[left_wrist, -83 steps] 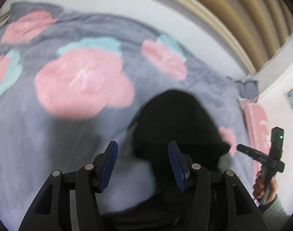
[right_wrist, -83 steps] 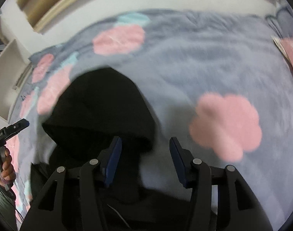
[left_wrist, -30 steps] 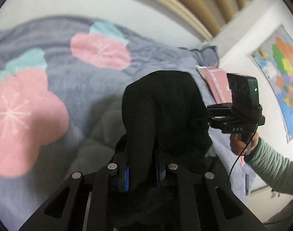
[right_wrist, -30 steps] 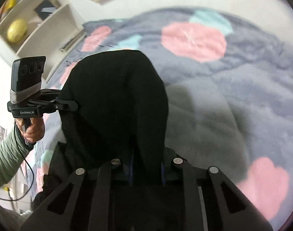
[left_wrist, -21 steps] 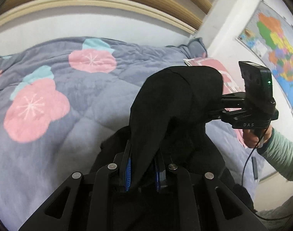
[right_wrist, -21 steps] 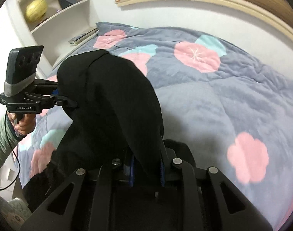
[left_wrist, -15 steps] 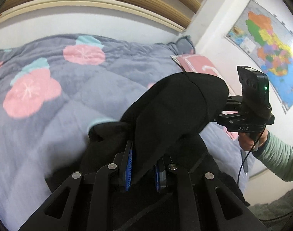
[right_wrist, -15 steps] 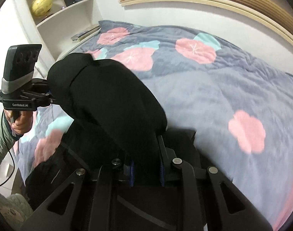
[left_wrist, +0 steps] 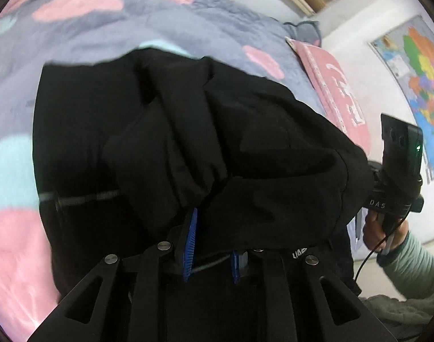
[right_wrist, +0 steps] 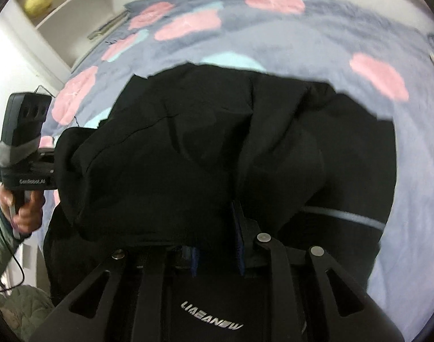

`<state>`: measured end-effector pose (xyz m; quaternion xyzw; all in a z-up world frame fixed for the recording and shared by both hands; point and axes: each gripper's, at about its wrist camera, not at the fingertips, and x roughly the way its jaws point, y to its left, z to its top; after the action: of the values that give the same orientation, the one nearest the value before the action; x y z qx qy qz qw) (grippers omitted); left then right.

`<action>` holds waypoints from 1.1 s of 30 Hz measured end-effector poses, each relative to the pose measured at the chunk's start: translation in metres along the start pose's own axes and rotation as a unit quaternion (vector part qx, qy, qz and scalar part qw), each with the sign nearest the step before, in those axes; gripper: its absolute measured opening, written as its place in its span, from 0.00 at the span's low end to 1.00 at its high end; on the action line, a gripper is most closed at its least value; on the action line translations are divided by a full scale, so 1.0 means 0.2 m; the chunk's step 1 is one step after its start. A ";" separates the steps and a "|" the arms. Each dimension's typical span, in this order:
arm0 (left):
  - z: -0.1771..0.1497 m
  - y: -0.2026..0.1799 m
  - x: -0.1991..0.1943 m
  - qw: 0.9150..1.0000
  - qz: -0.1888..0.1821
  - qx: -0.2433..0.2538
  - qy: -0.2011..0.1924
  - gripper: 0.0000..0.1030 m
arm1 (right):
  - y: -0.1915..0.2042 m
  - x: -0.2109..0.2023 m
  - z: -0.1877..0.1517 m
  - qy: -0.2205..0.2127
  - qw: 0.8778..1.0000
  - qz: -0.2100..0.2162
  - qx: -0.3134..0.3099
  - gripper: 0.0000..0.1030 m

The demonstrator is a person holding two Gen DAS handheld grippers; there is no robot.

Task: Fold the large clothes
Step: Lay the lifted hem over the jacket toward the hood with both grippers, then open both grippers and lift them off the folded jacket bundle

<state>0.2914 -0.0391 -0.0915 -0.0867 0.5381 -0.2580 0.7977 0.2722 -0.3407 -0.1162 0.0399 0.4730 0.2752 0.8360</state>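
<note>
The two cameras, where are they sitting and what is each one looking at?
Left wrist view: on the left gripper, facing along its fingers at the black jacket on the bed cover; the right hand shows too.
Right wrist view: on the right gripper, facing the same jacket; the left hand shows.
Shared: jacket, flowered cover, and each sees the other gripper.

Grey floral quilt [right_wrist: 316, 42] on bed — white shelves [right_wrist: 63, 2], wall map [left_wrist: 416, 65] w/ white walls.
</note>
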 end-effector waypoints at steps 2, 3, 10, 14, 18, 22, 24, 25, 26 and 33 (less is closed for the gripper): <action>-0.03 0.00 -0.04 1.000 0.000 -0.004 0.000 0.25 | 0.00 -0.05 -0.01 0.000 1.000 -0.009 -0.004 0.27; -0.05 0.00 -0.07 1.000 0.003 -0.005 -0.001 0.32 | -0.01 -0.08 -0.01 0.003 1.000 -0.012 -0.004 0.32; -0.09 -0.03 -0.44 0.997 0.039 -0.007 -0.064 0.45 | -0.06 -0.39 0.06 -0.042 0.999 -0.014 0.009 0.48; 0.04 -0.16 -0.60 0.991 0.009 0.006 -0.132 0.50 | 0.04 -0.53 0.25 -0.099 0.995 0.011 0.005 0.52; 0.19 -0.25 -0.50 0.992 -0.030 0.006 -0.123 0.51 | 0.18 -0.41 0.45 -0.083 0.996 0.013 -0.002 0.52; 0.27 -0.21 -0.15 0.998 -0.038 -0.033 -0.043 0.51 | 0.21 0.05 0.42 0.062 0.998 0.011 0.000 0.52; 0.22 -0.14 0.05 0.998 -0.023 -0.055 0.020 0.51 | 0.18 0.25 0.33 0.121 0.993 -0.009 0.000 0.52; 0.18 -0.10 0.14 0.997 -0.007 -0.064 0.051 0.51 | 0.16 0.37 0.24 0.147 0.989 -0.016 0.008 0.52; 0.14 -0.06 0.21 0.994 -0.001 -0.076 0.079 0.51 | 0.14 0.41 0.20 0.147 0.989 -0.013 0.017 0.52; 0.04 -0.10 0.16 0.998 0.000 -0.054 0.042 0.50 | 0.12 0.25 0.17 0.077 0.996 0.017 0.052 0.53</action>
<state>0.3021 -0.0736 -0.1051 -0.1184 0.5846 -0.2319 0.7684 0.3101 -0.2886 -0.1272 0.0701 0.5490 0.2664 0.7891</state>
